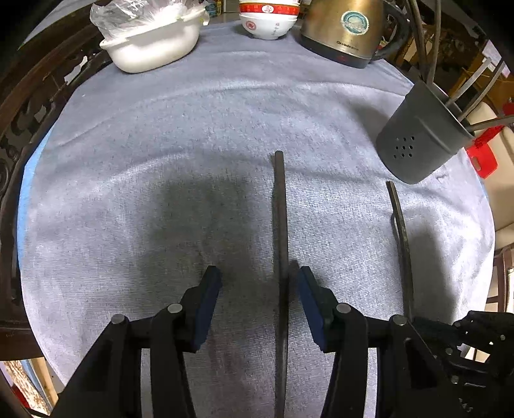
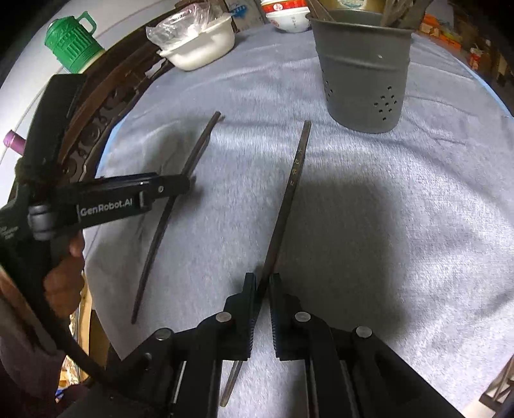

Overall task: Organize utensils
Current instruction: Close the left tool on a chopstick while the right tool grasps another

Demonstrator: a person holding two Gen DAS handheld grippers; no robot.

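Two dark chopsticks are on the grey cloth. My left gripper (image 1: 258, 283) is open around one chopstick (image 1: 280, 231), which lies on the cloth close to the right pad. In the right wrist view the left gripper (image 2: 180, 186) sits over that chopstick (image 2: 180, 193). My right gripper (image 2: 262, 283) is shut on the other chopstick (image 2: 290, 193), which points at the grey utensil holder (image 2: 363, 74). This chopstick also shows in the left wrist view (image 1: 400, 231). The holder (image 1: 424, 141) has several utensils in it.
A white tub (image 1: 151, 48) with a plastic bag, stacked red-and-white bowls (image 1: 268, 19) and a brass kettle (image 1: 343, 32) stand at the far edge. A carved wooden rail (image 2: 106, 106) runs along the left. A green jug (image 2: 72, 41) stands beyond it.
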